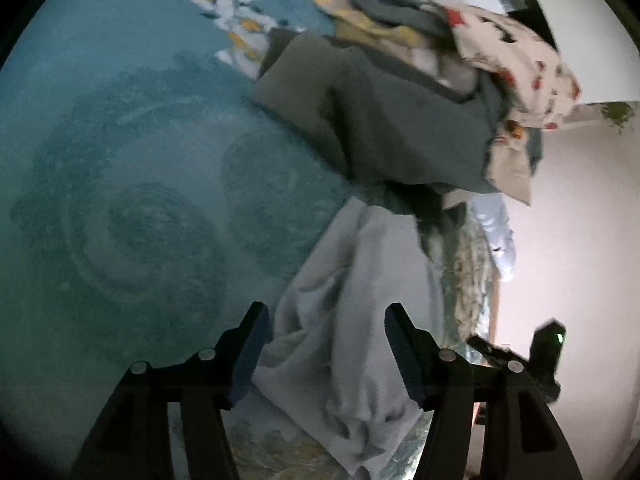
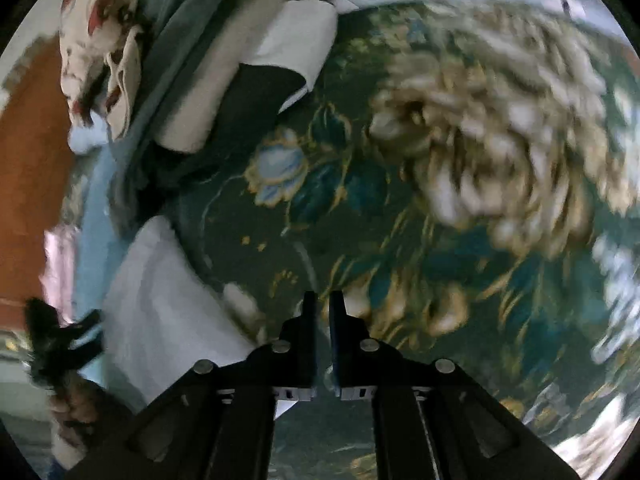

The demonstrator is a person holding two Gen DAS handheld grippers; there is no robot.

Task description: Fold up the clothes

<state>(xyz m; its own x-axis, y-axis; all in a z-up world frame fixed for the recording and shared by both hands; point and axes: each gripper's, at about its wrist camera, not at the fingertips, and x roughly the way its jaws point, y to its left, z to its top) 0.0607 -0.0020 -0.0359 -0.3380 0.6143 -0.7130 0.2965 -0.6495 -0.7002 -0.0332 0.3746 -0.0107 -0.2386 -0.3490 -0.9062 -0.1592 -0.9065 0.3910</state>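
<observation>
Garment (image 1: 352, 320): lies on bedspread (image 1: 120, 200), directly ahead of left gripper (image 1: 326, 320). Clothes pile (image 1: 400, 112): on bedspread beyond garment. Right gripper (image 2: 323, 308): over bedspread; garment to its left, pile beyond.

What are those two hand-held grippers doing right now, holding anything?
Left hand-held gripper: open, empty, over the pale grey crumpled cloth garment.
Right hand-held gripper: nearly shut, apparently empty.

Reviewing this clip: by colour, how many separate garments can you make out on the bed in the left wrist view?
Light grey: 1, the crumpled grey garment lying between the open left gripper fingers.
Dark green-grey: 1, the folded green garment.
White with red print: 1, the printed cloth.
Yellow and grey heap behind: blurred, not countable.
Total: 3 distinct.
</observation>
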